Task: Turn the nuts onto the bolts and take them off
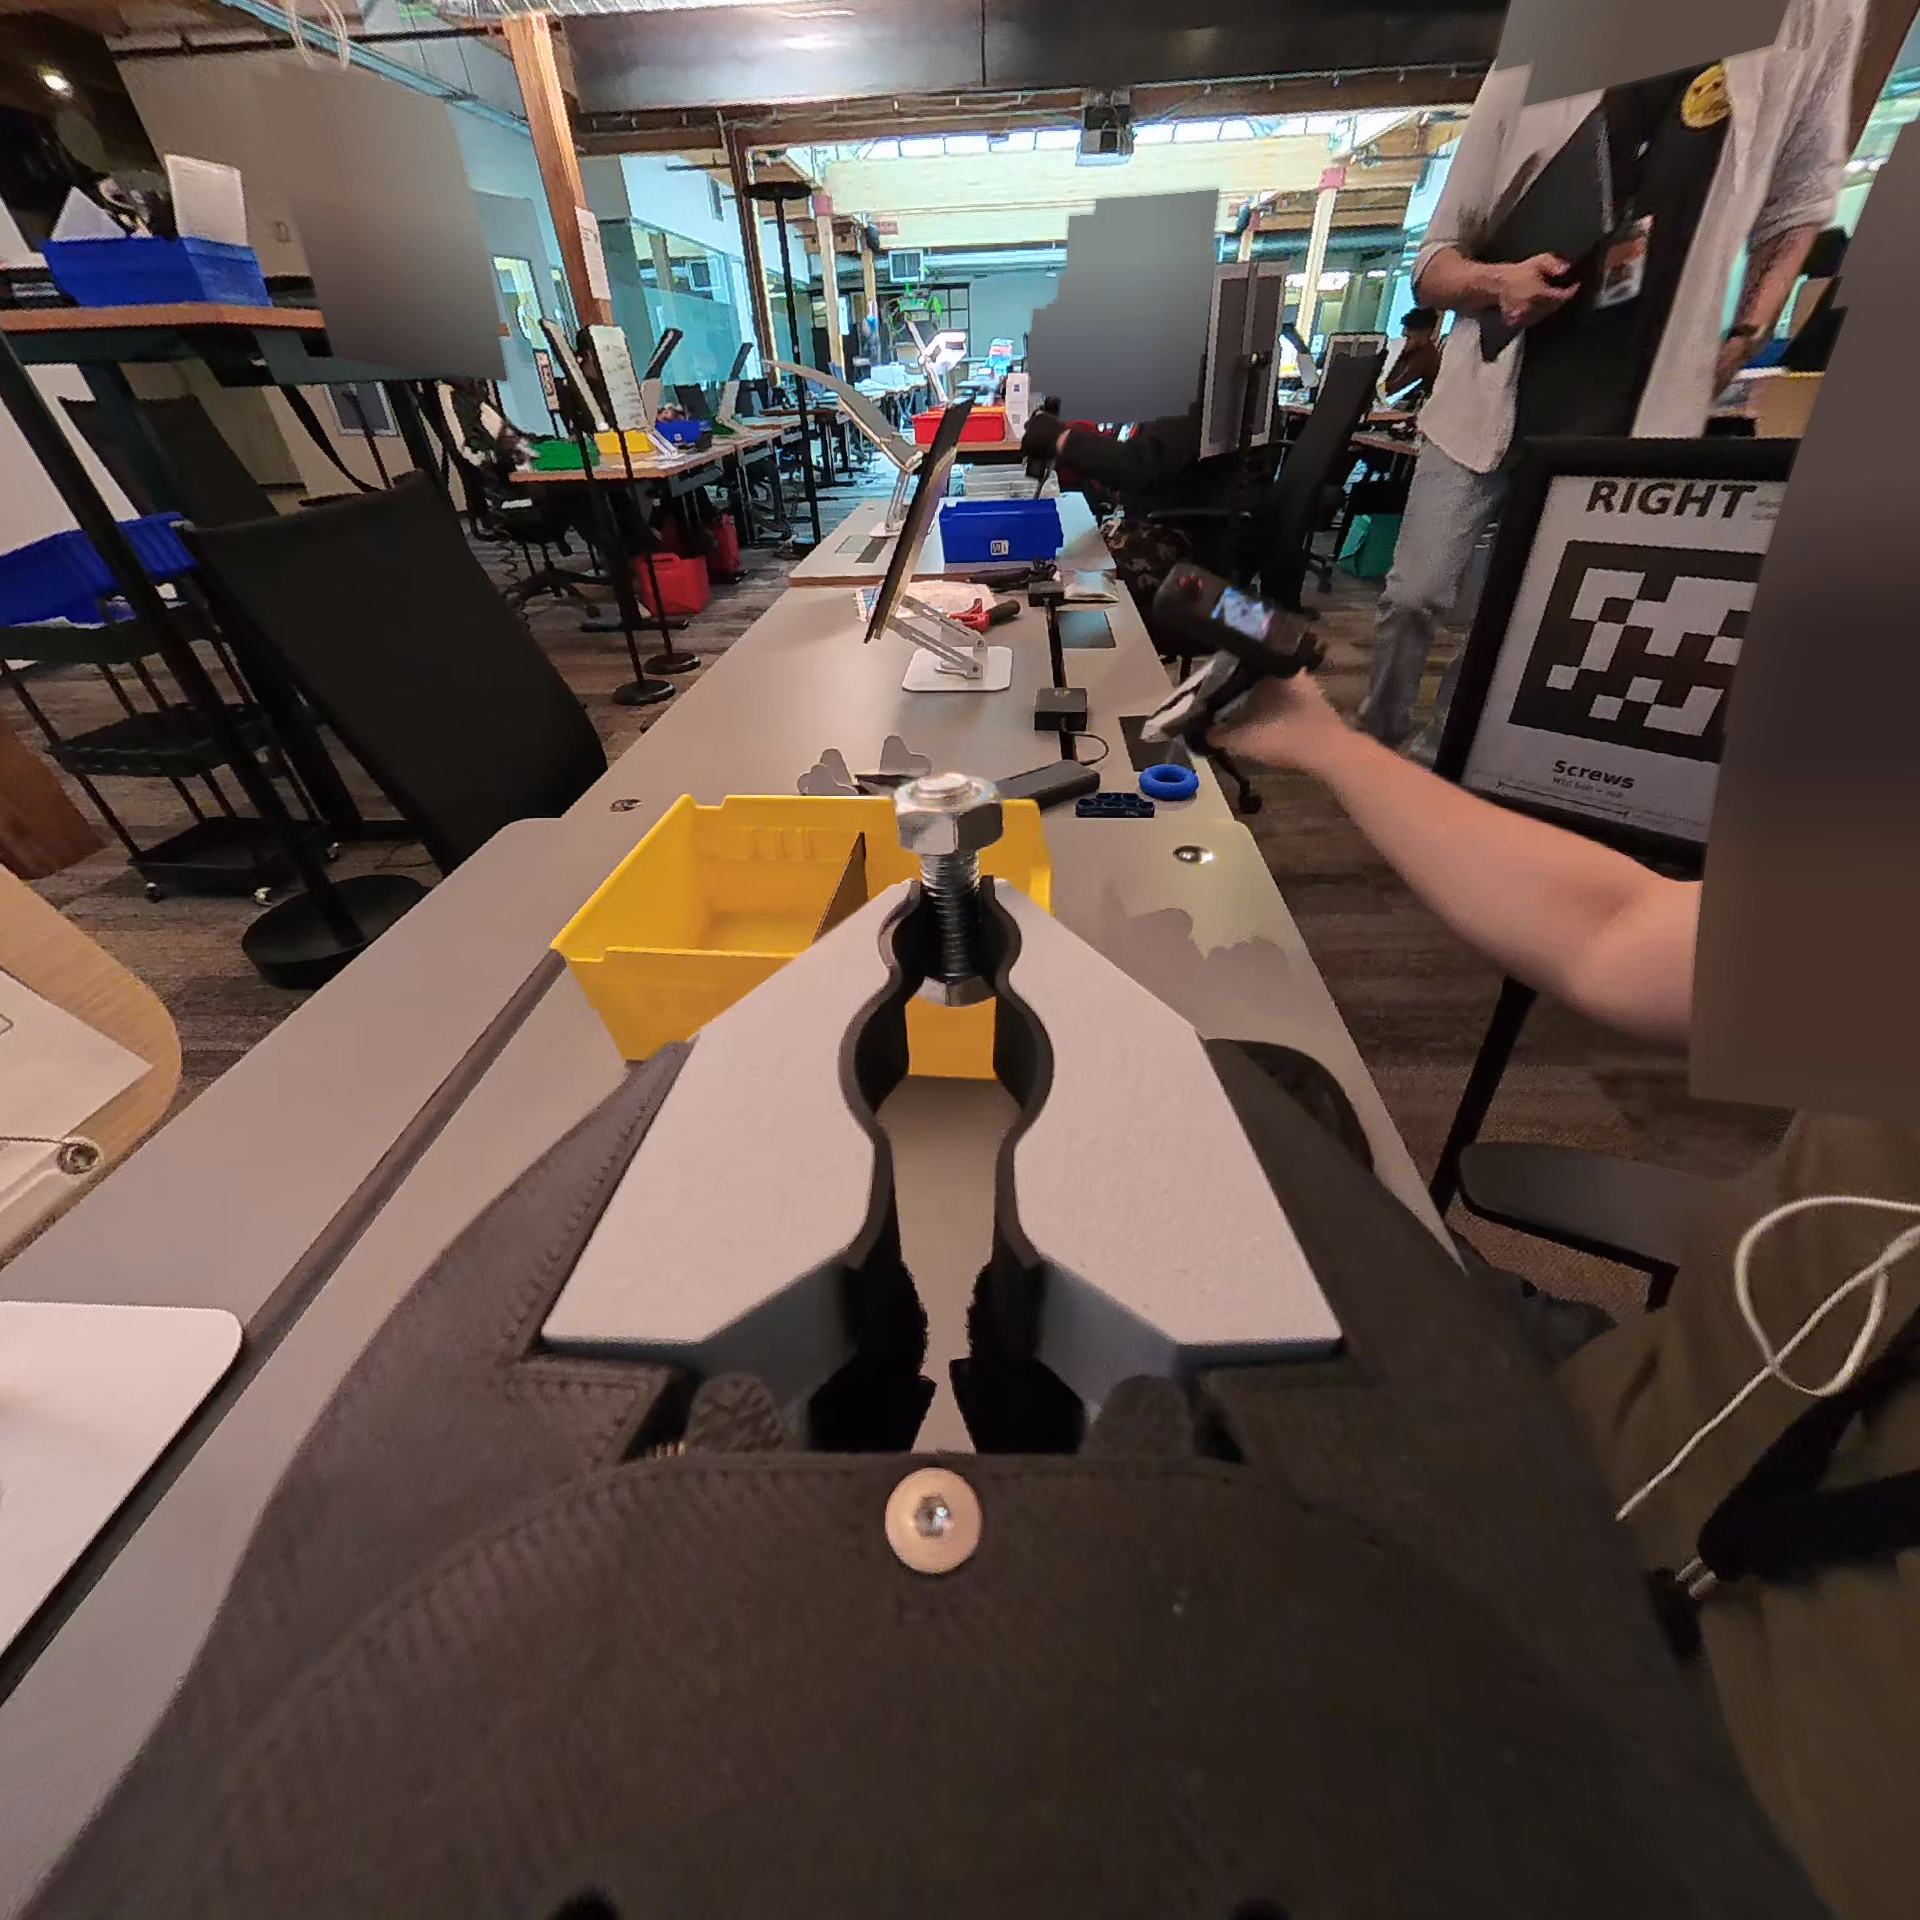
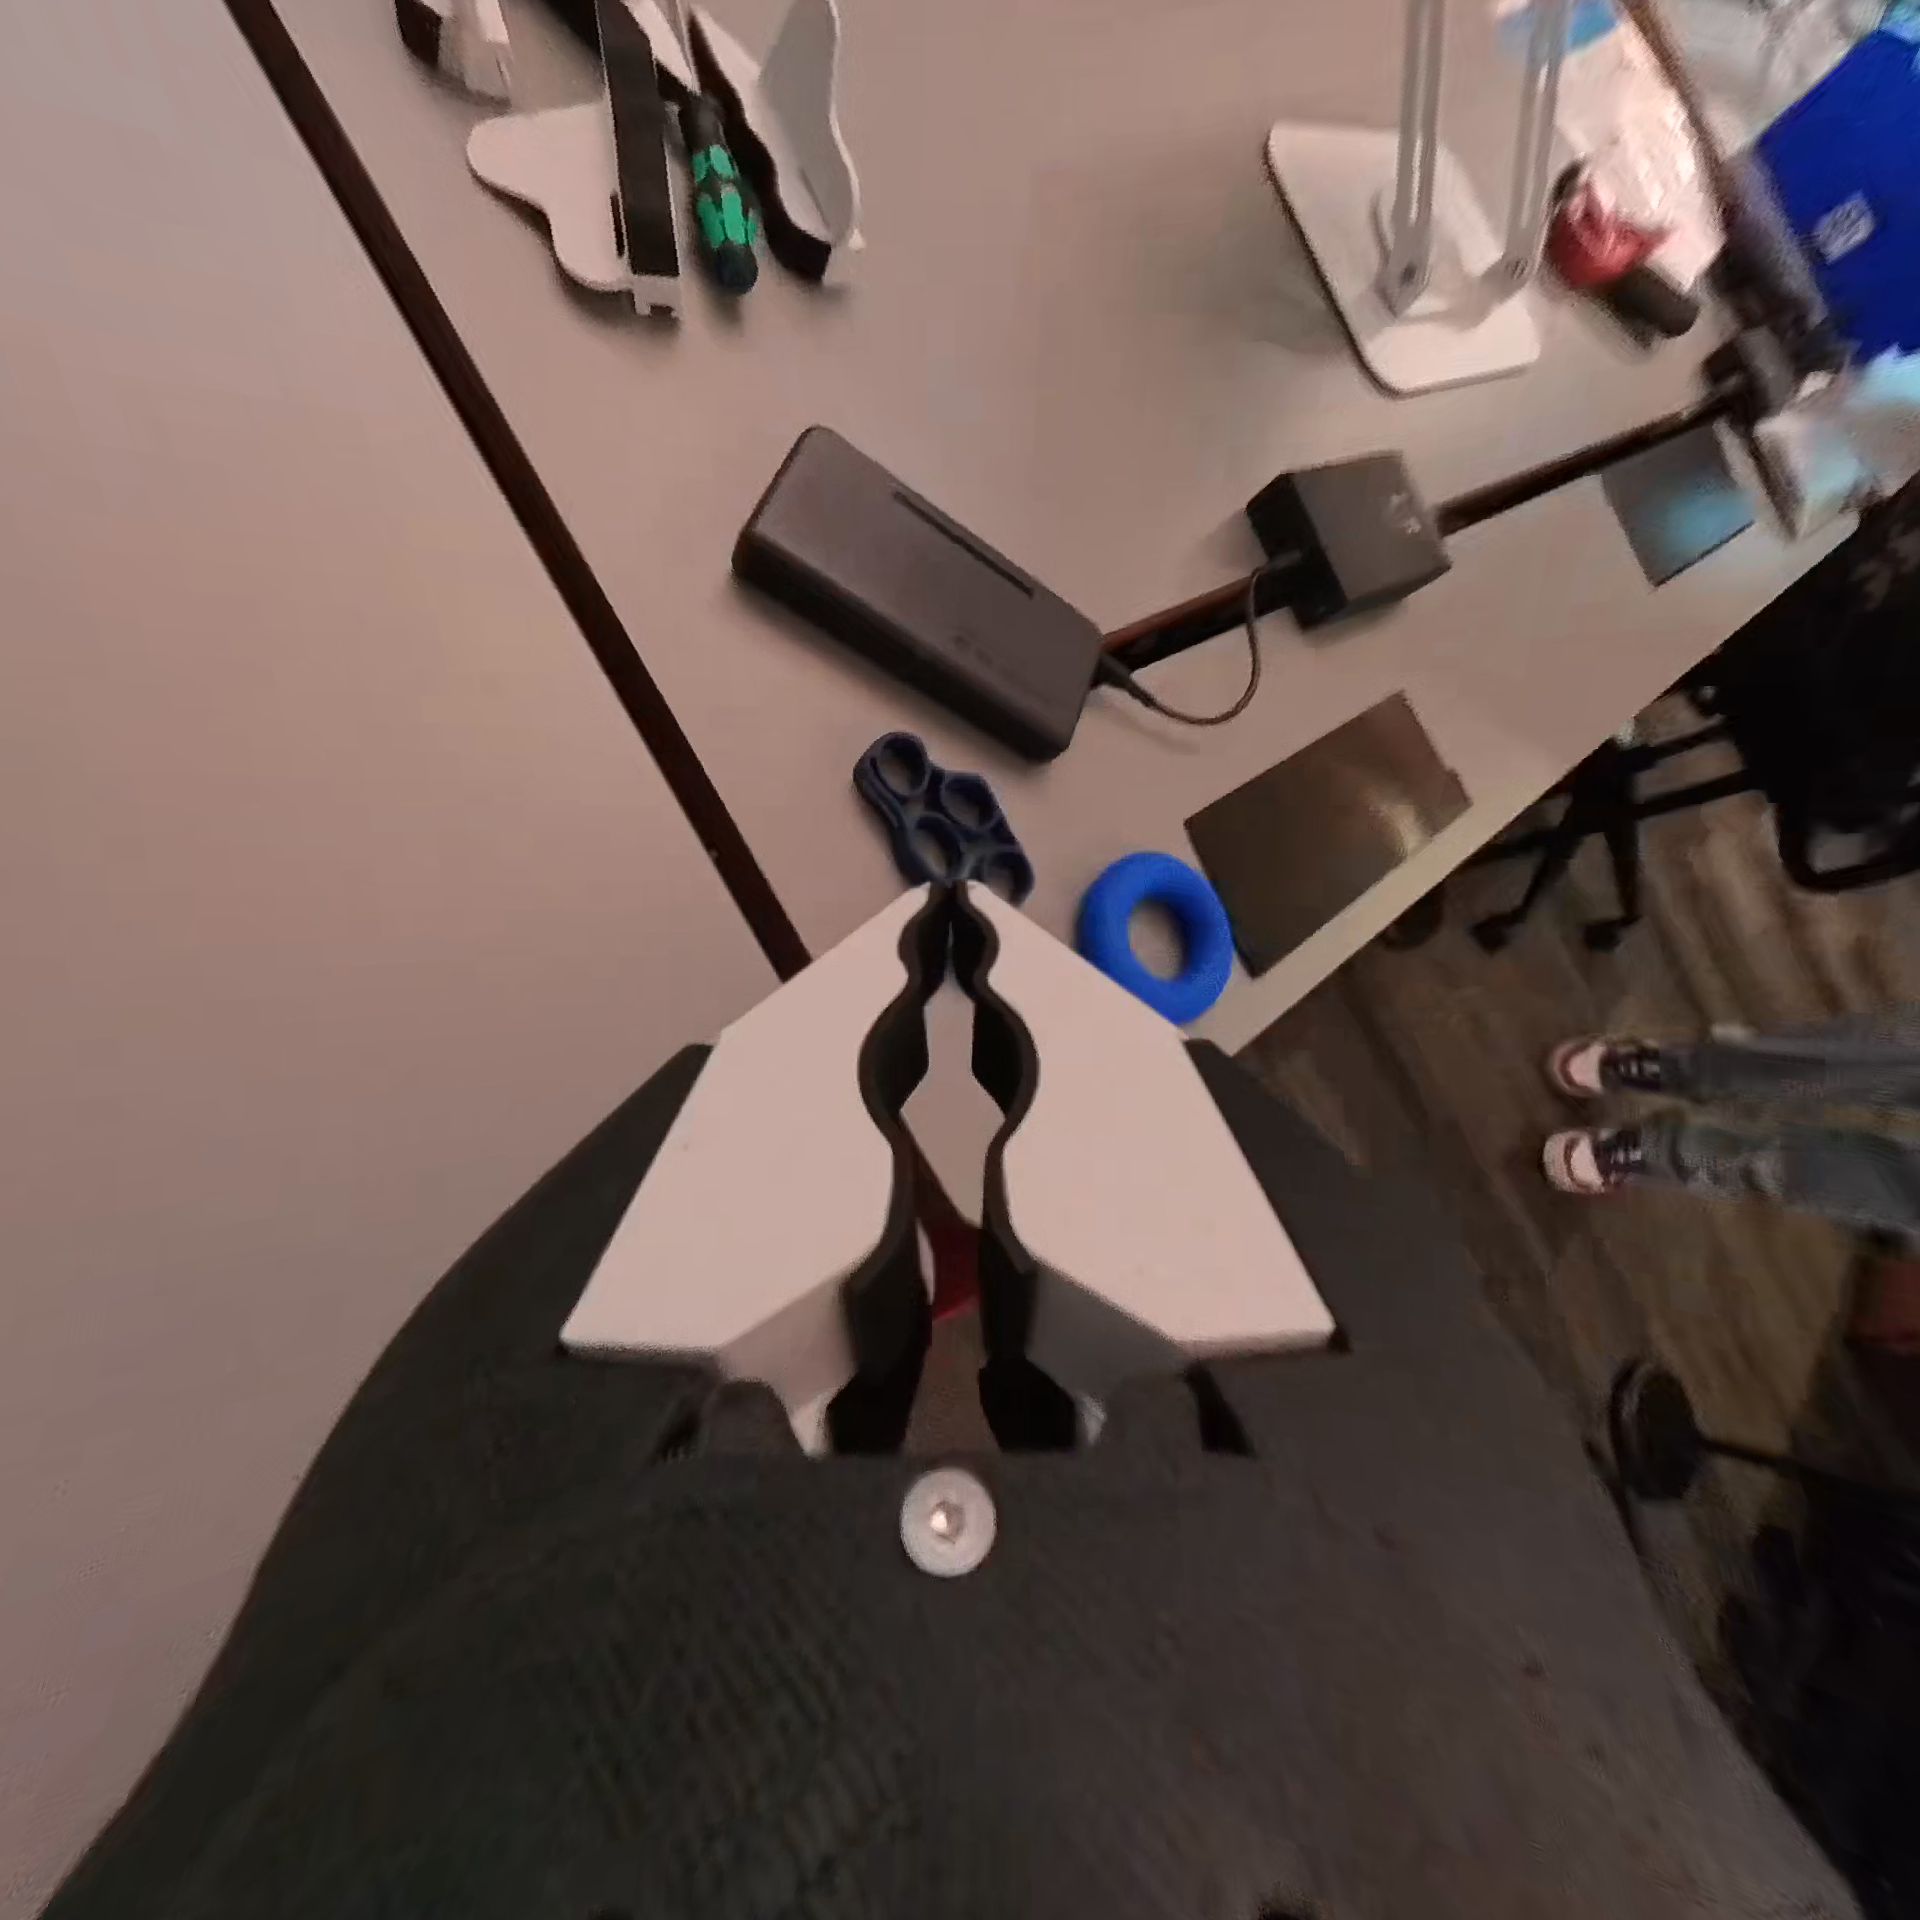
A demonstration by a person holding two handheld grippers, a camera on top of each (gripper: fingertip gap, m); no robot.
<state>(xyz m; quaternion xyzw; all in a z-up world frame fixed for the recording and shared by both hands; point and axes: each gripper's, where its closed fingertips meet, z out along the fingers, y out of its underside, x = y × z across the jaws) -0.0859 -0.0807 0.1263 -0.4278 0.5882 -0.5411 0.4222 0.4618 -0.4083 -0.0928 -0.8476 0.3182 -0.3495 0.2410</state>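
Left wrist view gives me the bolt (image 1: pixel 951 920) standing upright, its threaded shank clamped between the tips of my left tongs (image 1: pixel 951 935), with the bolt's head sitting just below the tips. A silver hex nut (image 1: pixel 948 816) sits at the top of the threads, above the tongs. Just behind the bolt is a yellow bin (image 1: pixel 727 914) on the grey desk (image 1: pixel 312 1143). Farther off to the right I see my right tongs (image 1: pixel 1179 717) held out over the desk's far part by a bare forearm (image 1: pixel 1507 883), well apart from the bolt. In the right wrist view those tongs (image 2: pixel 948 899) are closed tip to tip with nothing between them, hovering over a dark blue plate with round holes (image 2: pixel 940 816), with a blue ring (image 2: pixel 1153 930) just beside it and a black slab-shaped device (image 2: pixel 914 587) beyond.
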